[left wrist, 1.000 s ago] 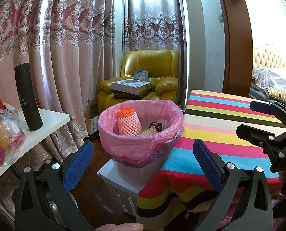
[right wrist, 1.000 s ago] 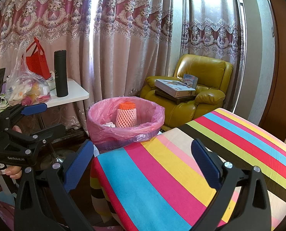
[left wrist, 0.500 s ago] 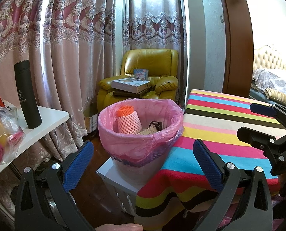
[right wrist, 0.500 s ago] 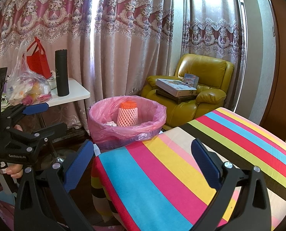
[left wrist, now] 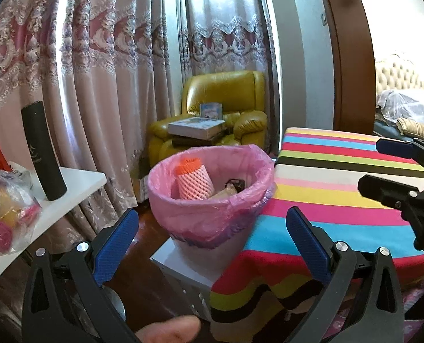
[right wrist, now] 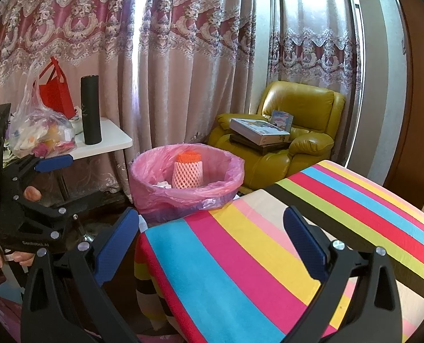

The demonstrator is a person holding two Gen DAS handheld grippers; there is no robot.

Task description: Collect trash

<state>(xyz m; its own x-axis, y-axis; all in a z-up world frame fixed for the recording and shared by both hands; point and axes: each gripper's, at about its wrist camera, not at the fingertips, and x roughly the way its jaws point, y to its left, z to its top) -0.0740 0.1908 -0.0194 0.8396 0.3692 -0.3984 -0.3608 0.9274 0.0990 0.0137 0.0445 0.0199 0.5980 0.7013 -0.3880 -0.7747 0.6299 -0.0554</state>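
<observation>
A bin lined with a pink bag (left wrist: 209,217) (right wrist: 183,197) stands on a white stand beside the striped table (left wrist: 334,188) (right wrist: 269,251). Inside it lie an orange-and-pink foam net (left wrist: 193,177) (right wrist: 187,170), a dark small item (left wrist: 236,183) and crumpled paper (right wrist: 162,184). My left gripper (left wrist: 212,238) is open and empty, a little short of the bin. My right gripper (right wrist: 212,240) is open and empty above the striped cloth's near corner. Each gripper shows in the other's view: the right gripper (left wrist: 397,171) and the left gripper (right wrist: 43,188).
A white side table (right wrist: 106,143) at the left carries a black flask (left wrist: 43,151) (right wrist: 90,110), a filled plastic bag (right wrist: 40,131) and a red bag (right wrist: 54,88). A yellow armchair (right wrist: 291,137) with boxes sits behind the bin. Curtains hang behind, and a bed (left wrist: 406,114) is at far right.
Both views have drifted slightly; the bin sits marginally lower and nearer in the left wrist view. Both grippers stay open and empty.
</observation>
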